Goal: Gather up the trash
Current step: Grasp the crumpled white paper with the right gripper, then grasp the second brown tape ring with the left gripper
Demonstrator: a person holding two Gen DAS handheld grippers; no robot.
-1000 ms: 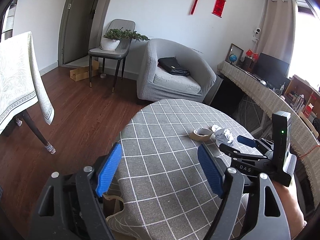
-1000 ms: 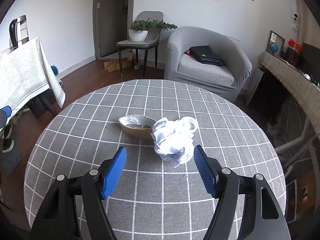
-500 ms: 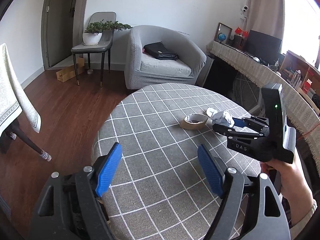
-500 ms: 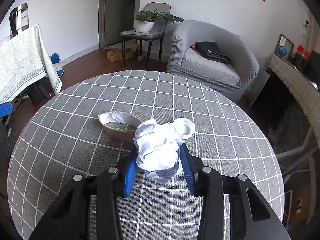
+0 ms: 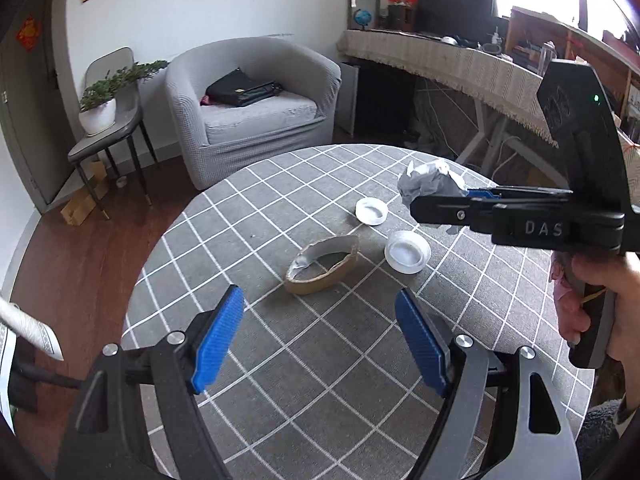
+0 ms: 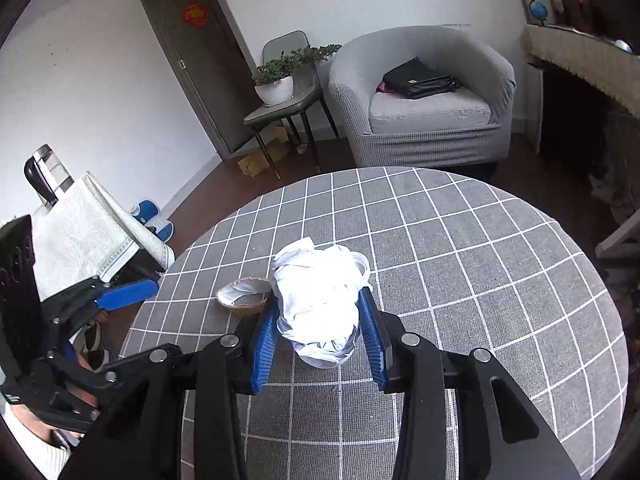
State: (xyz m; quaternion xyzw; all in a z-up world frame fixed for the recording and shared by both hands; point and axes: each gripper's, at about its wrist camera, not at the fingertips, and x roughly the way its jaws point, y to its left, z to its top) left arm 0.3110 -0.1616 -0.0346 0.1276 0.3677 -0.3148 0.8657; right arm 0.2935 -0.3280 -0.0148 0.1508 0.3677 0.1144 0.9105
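My right gripper (image 6: 318,336) is shut on a crumpled white paper ball (image 6: 318,308) and holds it above the round checked table (image 6: 480,280). The ball also shows in the left wrist view (image 5: 430,186), gripped by the right gripper (image 5: 444,200). My left gripper (image 5: 320,344) is open and empty, just in front of a brown tape roll (image 5: 324,266). Two white lids (image 5: 407,251) (image 5: 372,211) lie on the table beyond the roll. In the right wrist view the tape roll (image 6: 244,296) lies left of the ball, and the left gripper (image 6: 124,292) is at the table's left edge.
A grey armchair (image 5: 248,104) with a black bag (image 5: 240,88) stands beyond the table. A chair with a potted plant (image 5: 100,108) is at the left. A long draped desk (image 5: 460,60) runs along the right. A cloth-covered table (image 6: 80,240) and slippers (image 6: 152,216) are at the left.
My right gripper closed on the paper ball and lifted it off the table, uncovering a second white lid. My left gripper moved in over the table toward the tape roll.
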